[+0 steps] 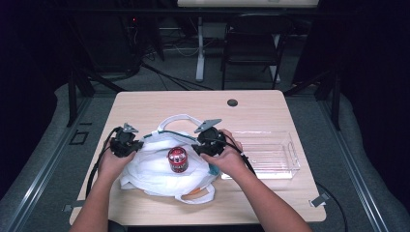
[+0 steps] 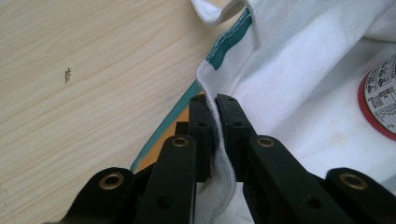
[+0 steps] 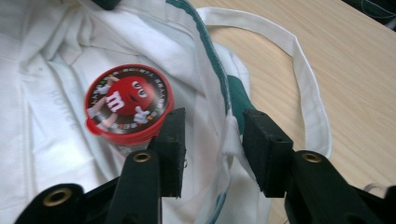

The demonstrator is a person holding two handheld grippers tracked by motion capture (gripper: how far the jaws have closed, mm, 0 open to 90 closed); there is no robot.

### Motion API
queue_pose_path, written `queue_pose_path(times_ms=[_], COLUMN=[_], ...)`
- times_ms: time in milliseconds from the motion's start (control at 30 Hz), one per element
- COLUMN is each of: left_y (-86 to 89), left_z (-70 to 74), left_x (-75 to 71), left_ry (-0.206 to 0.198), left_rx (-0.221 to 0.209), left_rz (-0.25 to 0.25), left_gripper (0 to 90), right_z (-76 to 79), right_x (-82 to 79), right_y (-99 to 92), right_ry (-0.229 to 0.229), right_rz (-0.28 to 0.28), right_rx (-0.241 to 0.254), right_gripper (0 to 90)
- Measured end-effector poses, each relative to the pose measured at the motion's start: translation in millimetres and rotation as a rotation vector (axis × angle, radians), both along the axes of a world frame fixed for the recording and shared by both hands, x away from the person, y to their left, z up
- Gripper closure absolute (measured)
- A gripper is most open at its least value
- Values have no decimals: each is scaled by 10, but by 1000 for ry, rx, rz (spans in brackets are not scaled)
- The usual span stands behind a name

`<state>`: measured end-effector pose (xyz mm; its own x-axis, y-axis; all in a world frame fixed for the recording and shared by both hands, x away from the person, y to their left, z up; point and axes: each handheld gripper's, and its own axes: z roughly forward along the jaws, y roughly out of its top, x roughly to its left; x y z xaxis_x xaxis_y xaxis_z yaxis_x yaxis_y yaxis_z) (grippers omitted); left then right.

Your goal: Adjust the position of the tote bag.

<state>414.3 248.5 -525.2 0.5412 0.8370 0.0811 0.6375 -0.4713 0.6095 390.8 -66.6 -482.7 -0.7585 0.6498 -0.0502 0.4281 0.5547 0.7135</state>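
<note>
A light wooden table (image 1: 145,104) holds a white cloth bag (image 1: 154,169) with green trim, lying crumpled near the person's edge. To its right sits a clear plastic tray (image 1: 270,154). A red candy tub (image 1: 178,159) stands upright on the bag, between the 2 grippers. The left gripper (image 2: 212,100) is clenched on the bag's hem. The right gripper (image 3: 212,126) is released, its jaws apart around the bag's rim without pressing it.
</note>
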Motion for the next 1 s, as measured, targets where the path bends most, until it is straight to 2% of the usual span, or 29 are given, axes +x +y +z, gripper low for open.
queue_pose_path(times_ms=[100, 233, 300, 433, 533, 700, 1000], left_y=[5, 4, -3, 0, -5, 14, 1], left_z=[0, 5, 1, 5, 2, -18, -26], left_x=[0, -1, -5, -4, -8, -15, -17], left_ry=[3, 10, 1, 8, 1, -5, -6], left_rx=[-7, -5, -7, -9, -8, -27, -21], left_rz=[-2, -7, 1, -2, 1, 0, 1], left_gripper=[853, 853, 853, 852, 852, 852, 852], right_z=[23, 32, 30, 3, -35, -64, -155], right_x=[-70, -136, -157, -188, -189, -158, -53], right_y=[-39, -97, -128, -174, -197, -221, -205], right_ry=[-4, -19, -8, -1, 17, 32, 46], right_rz=[-3, -24, -29, -38, -40, -41, -70], right_rx=[21, 10, 17, 11, -8, -22, -72], right_gripper=[583, 596, 606, 688, 777, 864, 881])
